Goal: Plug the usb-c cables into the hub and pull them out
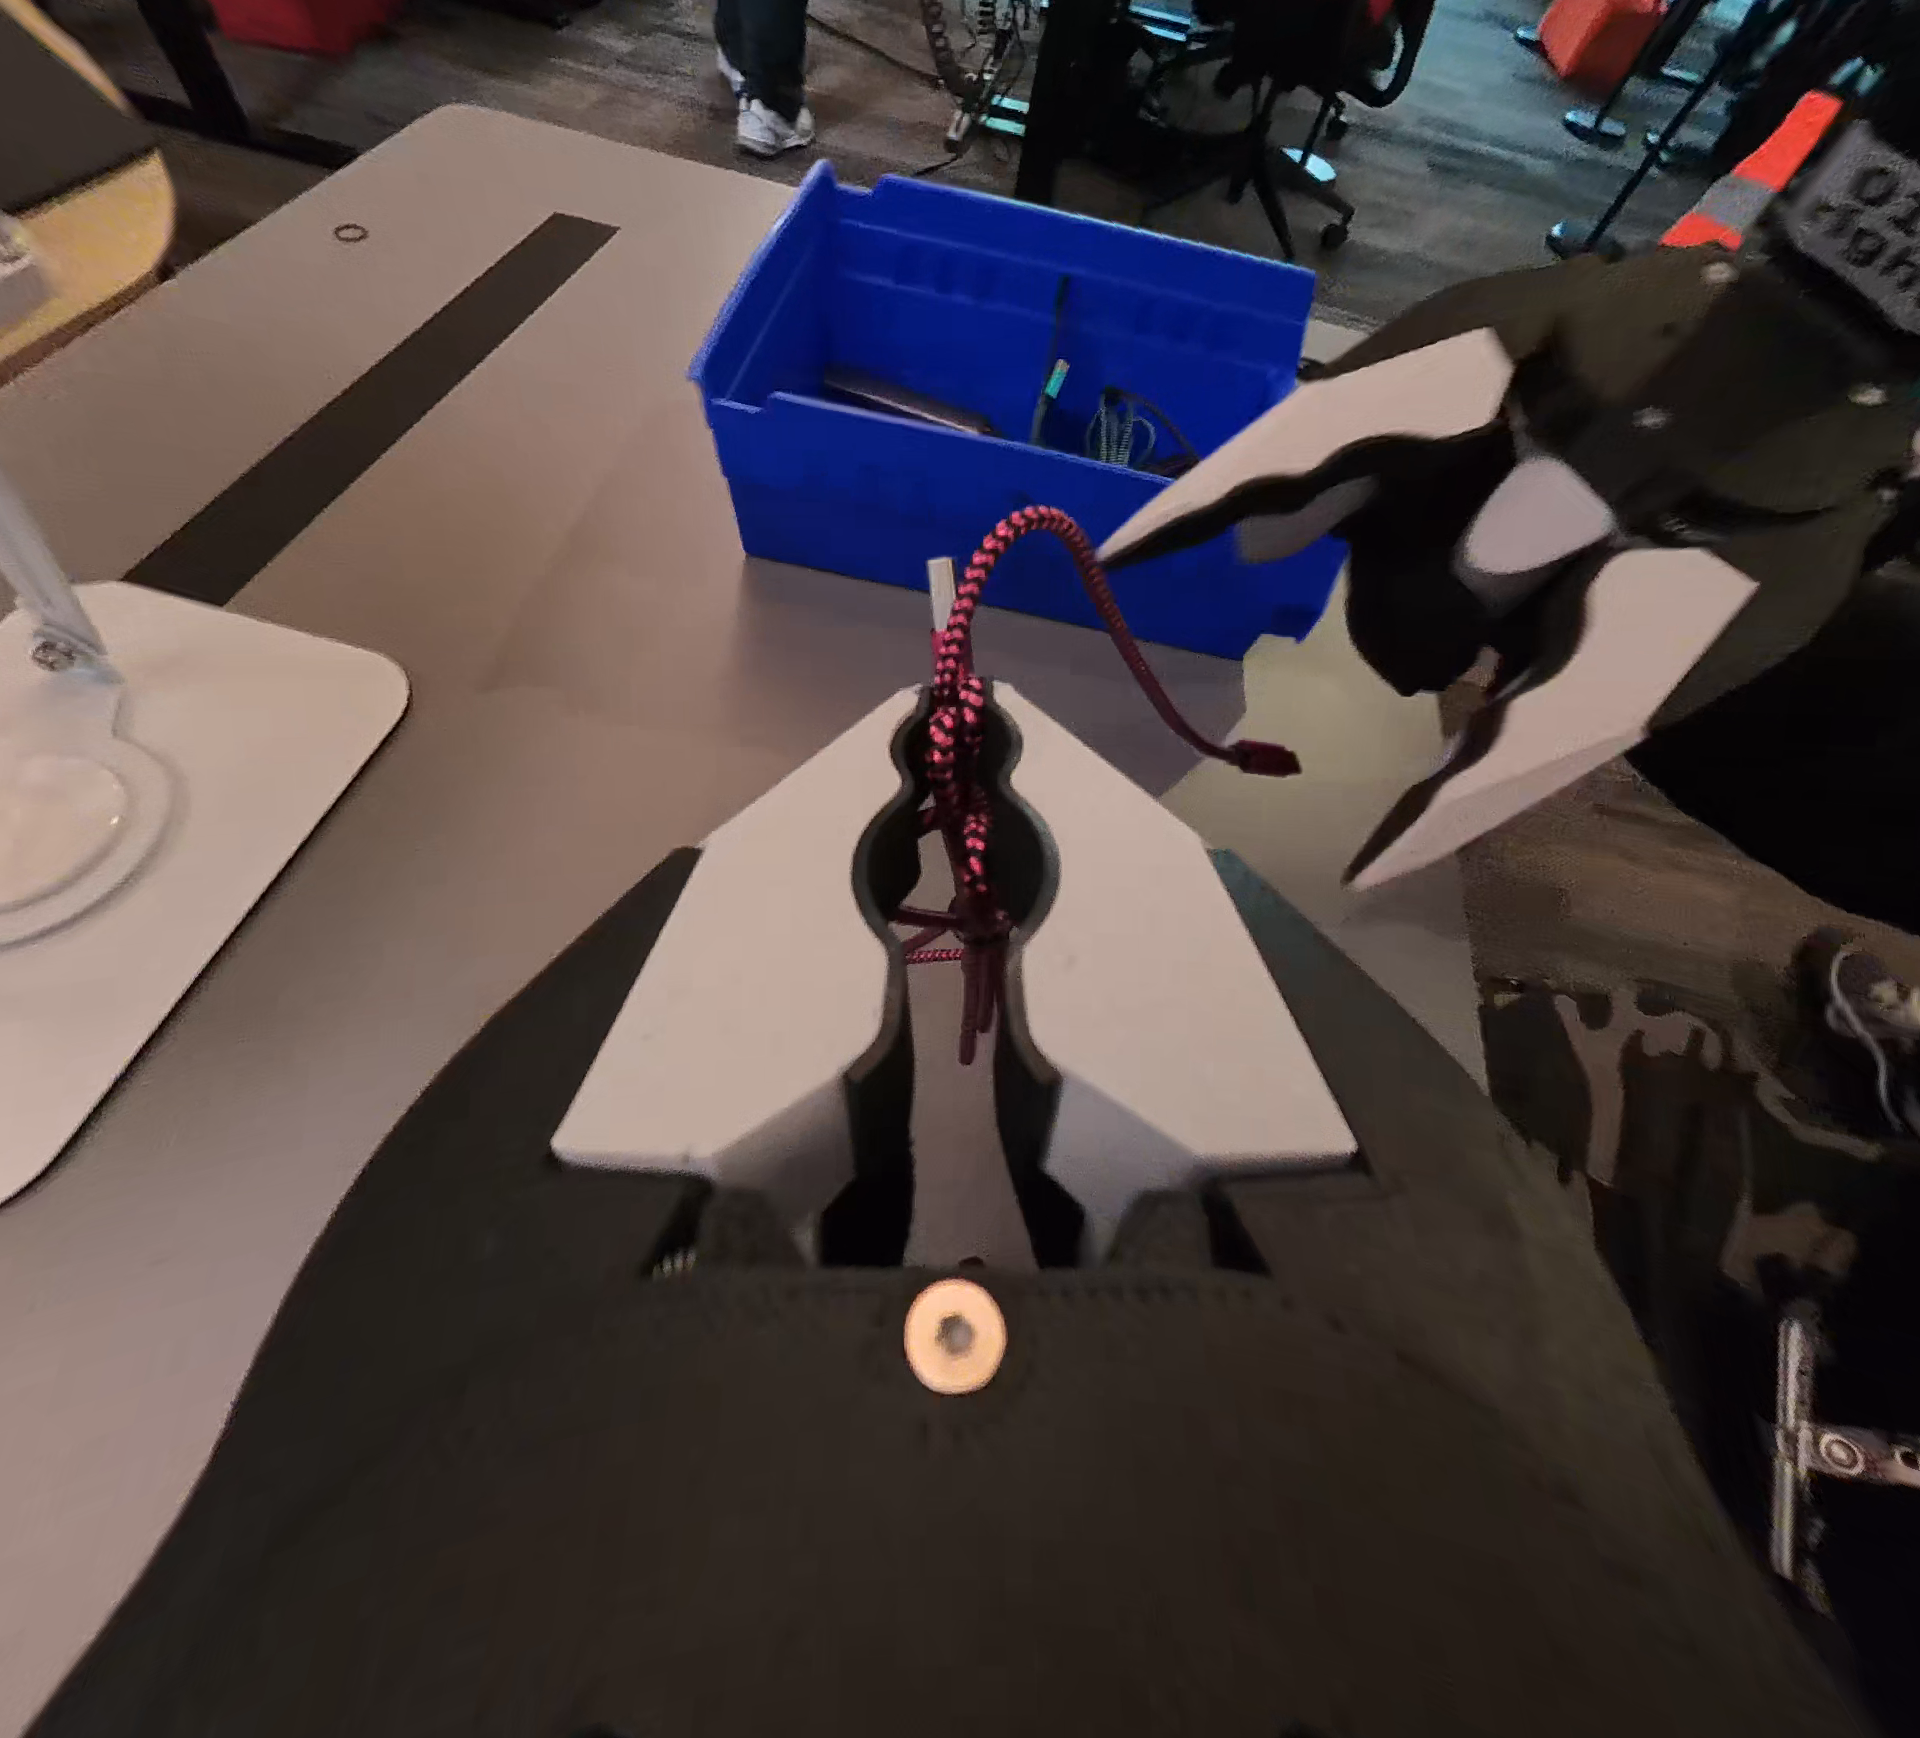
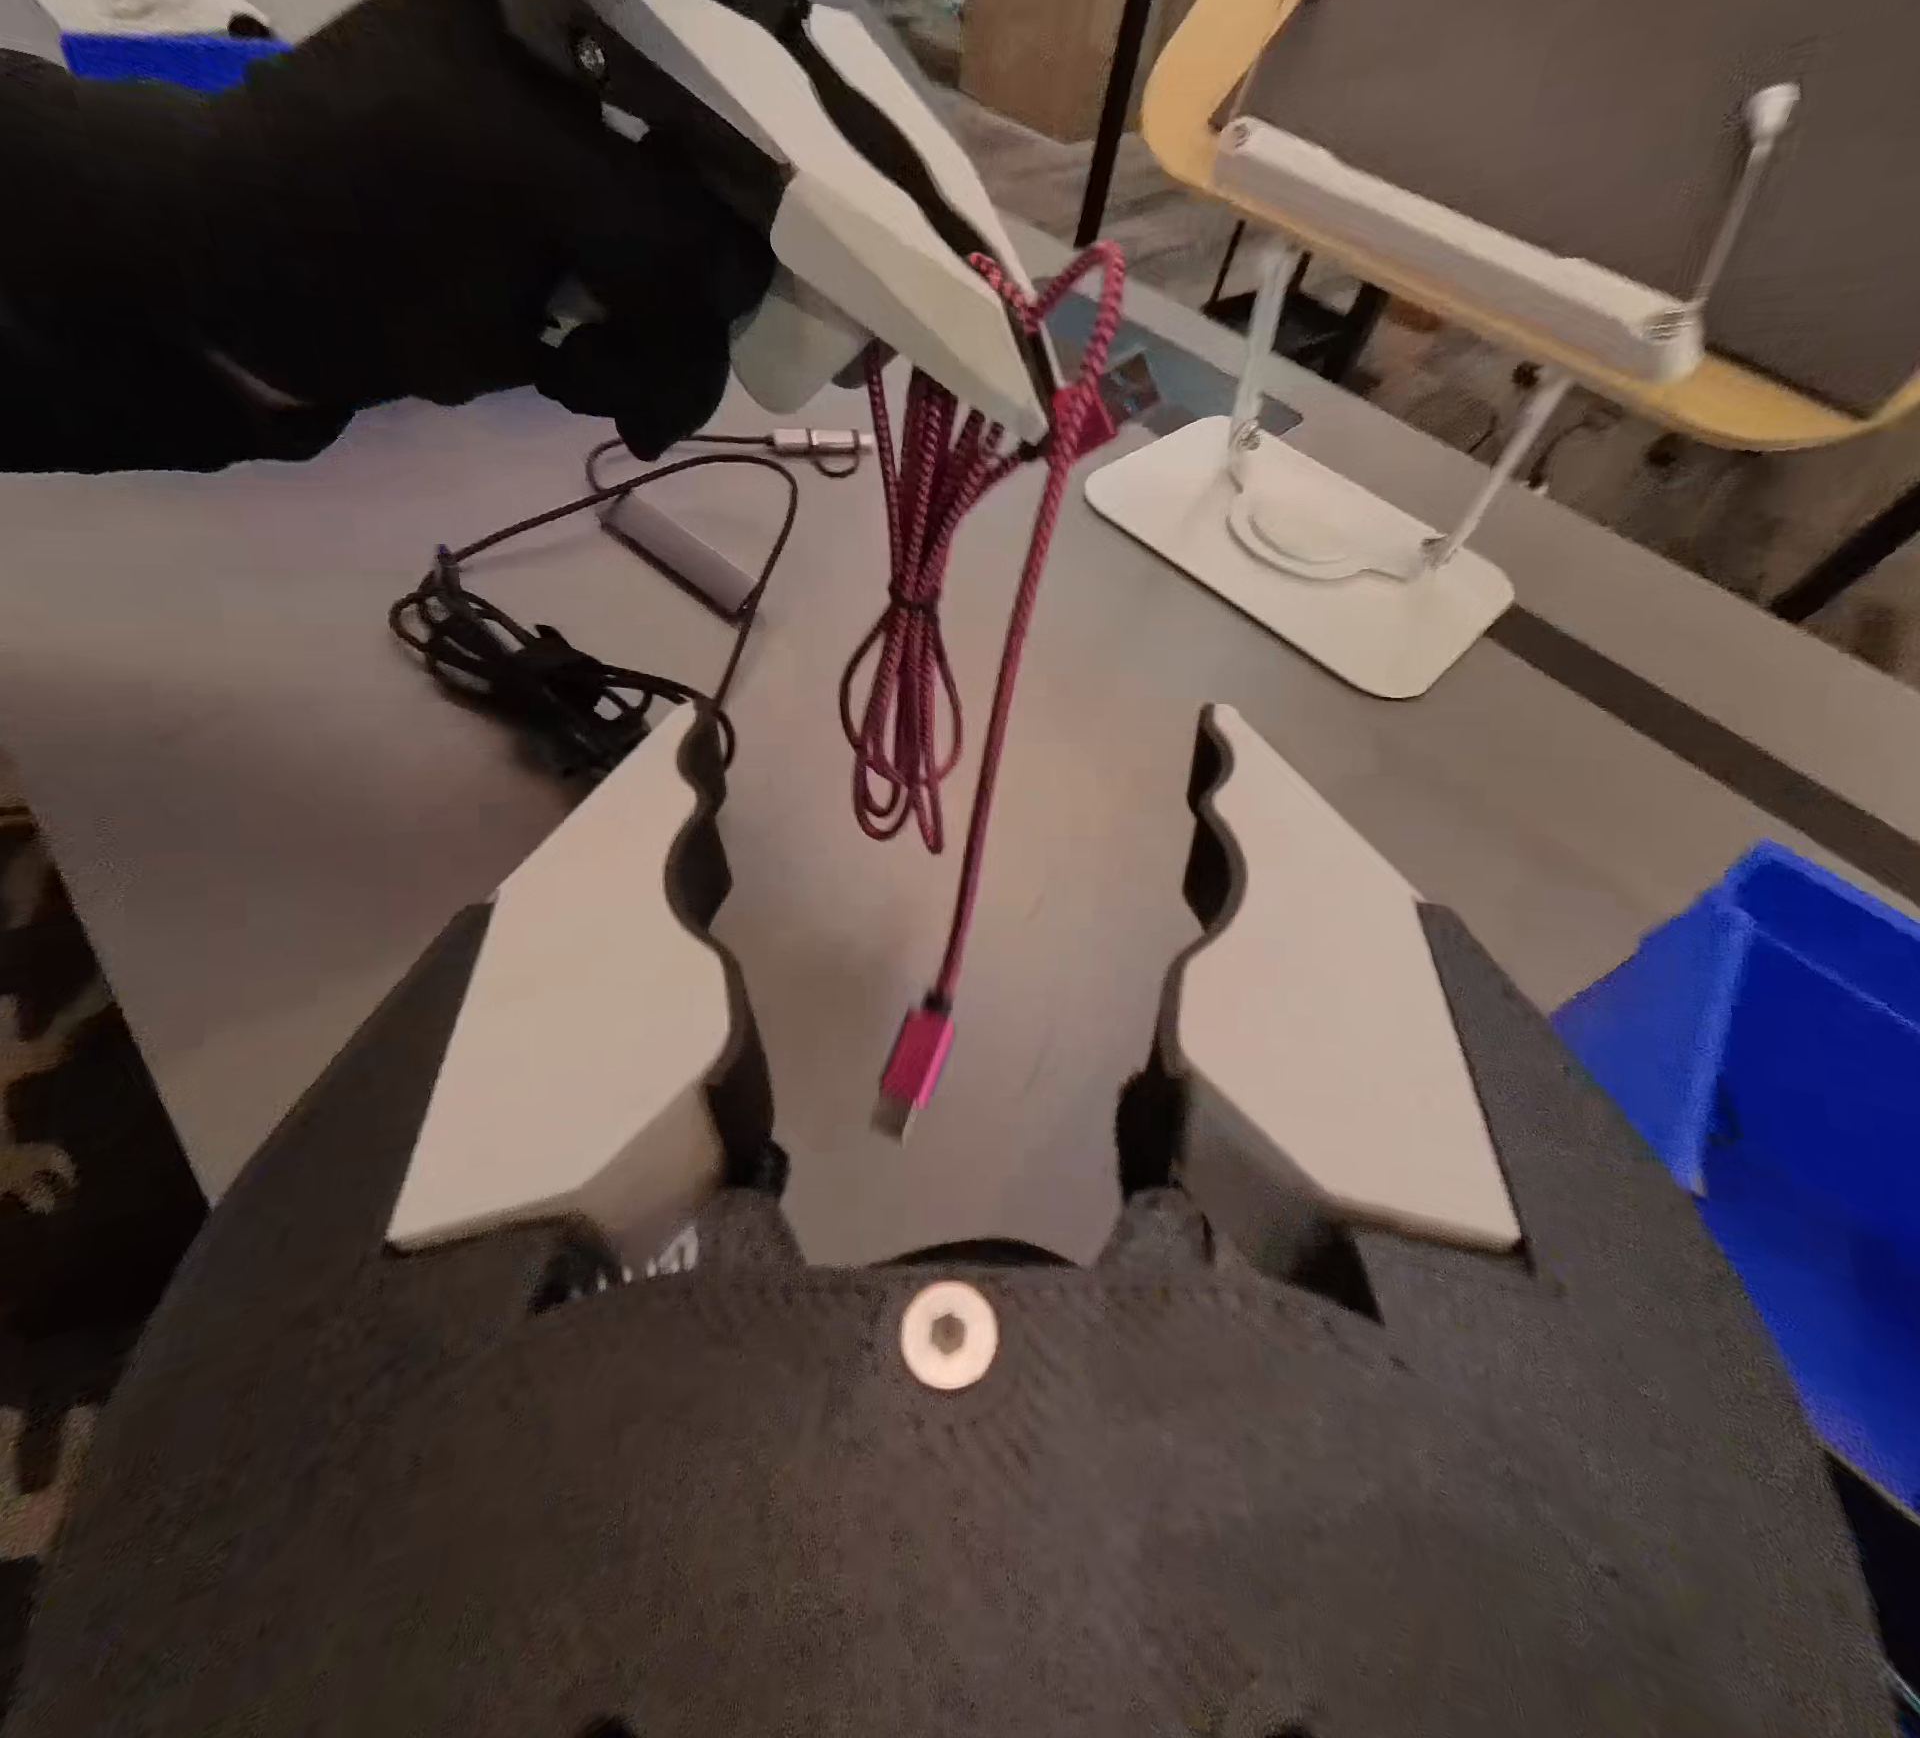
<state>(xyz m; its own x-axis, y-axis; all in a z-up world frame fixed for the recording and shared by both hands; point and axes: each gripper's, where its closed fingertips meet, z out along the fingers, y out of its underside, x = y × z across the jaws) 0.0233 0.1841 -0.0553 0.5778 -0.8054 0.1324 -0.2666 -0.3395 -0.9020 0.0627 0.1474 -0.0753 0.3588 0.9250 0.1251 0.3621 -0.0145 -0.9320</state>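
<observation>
Dangling from L gripper (image 1: 954, 701): pink cable (image 2: 914, 608)

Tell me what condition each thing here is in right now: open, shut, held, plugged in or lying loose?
Left gripper: shut on the pink cable.
Right gripper: open, empty.
Pink cable: bundled, hanging in the air, plug dangling free.
Hub: lying on the table.
Black cable: lying coiled on the table.
Blue bin: open-topped.

The left tongs (image 1: 956, 701) are hiding most of the pink braided cable (image 1: 961, 815) in the left wrist view. The blue bin (image 1: 831, 483) is holding dark items too small to identify. In the right wrist view, motion blur is softening the dangling pink plug (image 2: 914, 1060), and the grey hub (image 2: 681, 550) ports are staying indistinct.
</observation>
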